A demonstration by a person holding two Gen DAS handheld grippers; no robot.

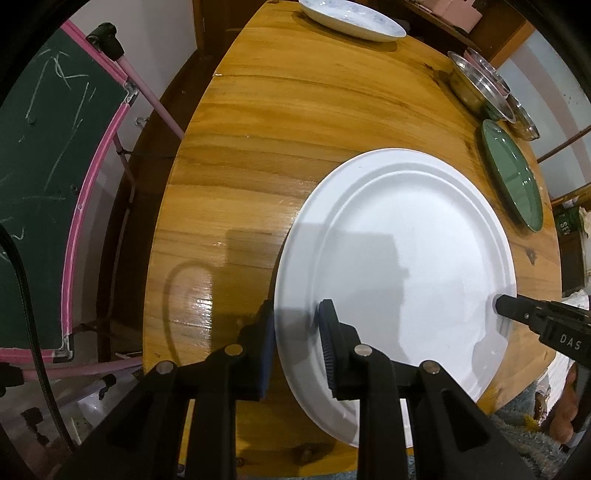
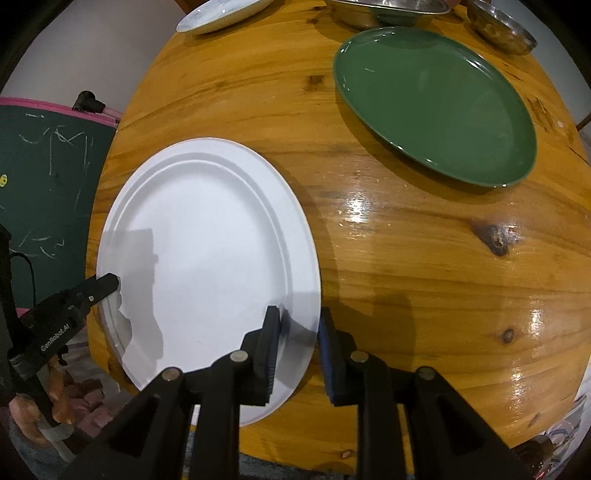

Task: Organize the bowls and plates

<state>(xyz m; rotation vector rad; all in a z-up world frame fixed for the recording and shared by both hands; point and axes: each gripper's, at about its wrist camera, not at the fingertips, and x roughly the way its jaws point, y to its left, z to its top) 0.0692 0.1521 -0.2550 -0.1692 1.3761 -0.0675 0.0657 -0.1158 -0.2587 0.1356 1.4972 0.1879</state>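
- The left gripper (image 1: 297, 343) straddles the near-left rim of the white plate (image 1: 399, 266): one finger lies over the rim, the other sits outside and under the edge. The jaws bracket the rim with a gap showing, so a firm clamp cannot be confirmed.
- The right gripper (image 2: 295, 347) straddles the opposite, near-right rim of the same white plate (image 2: 210, 258) in the same way, one finger on top and one beyond the edge; whether it bites is unclear.
- The white plate sits at the near edge of the wooden table (image 1: 258, 147), partly overhanging it.
- A green plate (image 2: 436, 107) lies flat further back on the right, well apart from the white one.
- Behind it stand steel bowls (image 1: 480, 85), close together near the far right edge.
- A white plate with a faint blue pattern (image 1: 351, 18) rests at the far end.
- Bare glossy wood between the plates shows knots and glare.
- Left of the table stands a pink-framed chalkboard (image 1: 48, 184) with scribbles, against a pale wall.
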